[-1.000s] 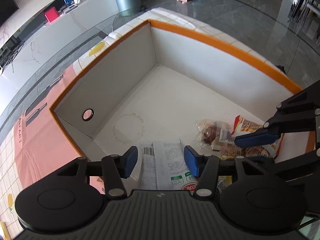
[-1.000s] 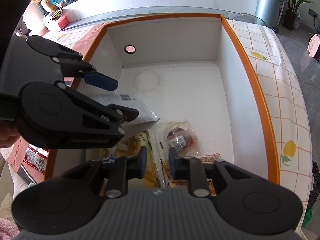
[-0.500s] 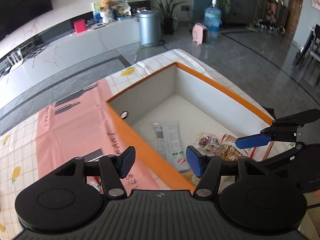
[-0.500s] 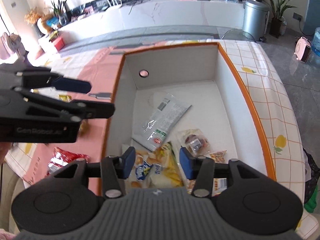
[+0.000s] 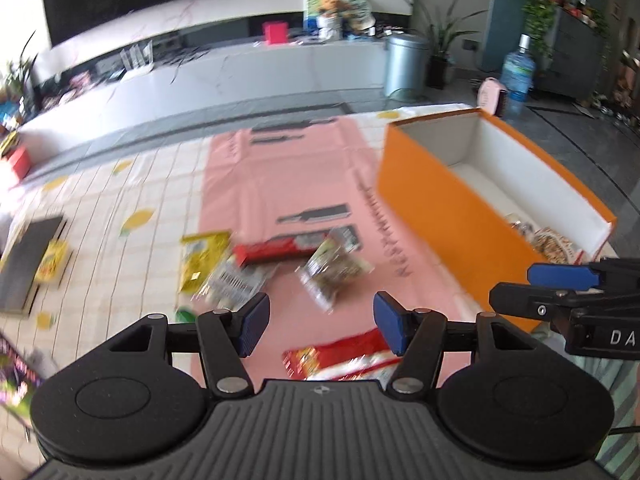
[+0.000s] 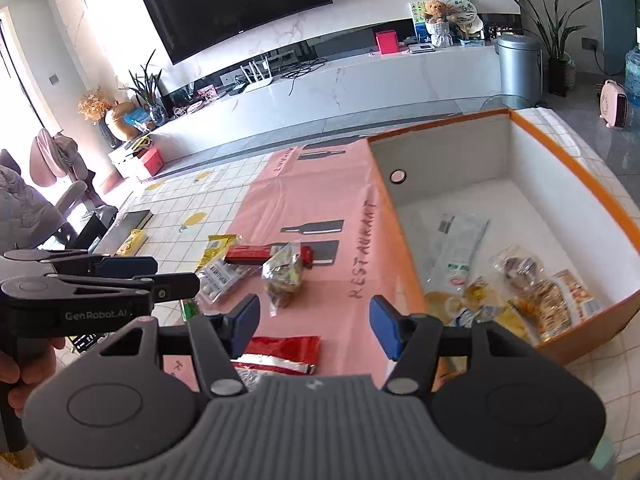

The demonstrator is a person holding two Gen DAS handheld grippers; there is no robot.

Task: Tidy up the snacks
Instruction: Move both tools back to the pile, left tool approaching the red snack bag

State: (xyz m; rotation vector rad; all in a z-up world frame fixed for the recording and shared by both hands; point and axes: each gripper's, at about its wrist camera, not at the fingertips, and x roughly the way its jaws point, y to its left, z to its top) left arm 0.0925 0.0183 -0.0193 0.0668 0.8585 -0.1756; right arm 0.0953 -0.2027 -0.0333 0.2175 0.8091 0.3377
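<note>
several snacks already lie in the orange box (image 6: 404,256): a pale flat packet (image 6: 460,240), a clear-wrapped bun (image 6: 520,268), and yellow and printed bags at its near end, so by my reading you are partway through. what is left sits on the pink mat (image 6: 320,200) on the desk (image 6: 192,196): a red foil bag (image 6: 280,354) just in front of your right gripper (image 6: 314,326), a clear pouch of brown bits (image 6: 282,276), a long red pack (image 6: 256,254), a see-through sleeve with dark print (image 6: 224,276) and a yellow packet (image 6: 218,246), the last three bunched together and partly overlapping. your left gripper (image 5: 320,322) hangs over the mat with its jaws apart and nothing between them; the right one's jaws are opening, also with nothing in them. the red foil bag looks the easiest next pick for either hand, since it lies apart from the rest. the two grippers are close side by side, so you could crowd each other if both go for the same bag. a dark flat board (image 5: 28,258) with a yellow item beside it lies at the far left of the desk, well apart from the snacks.
</note>
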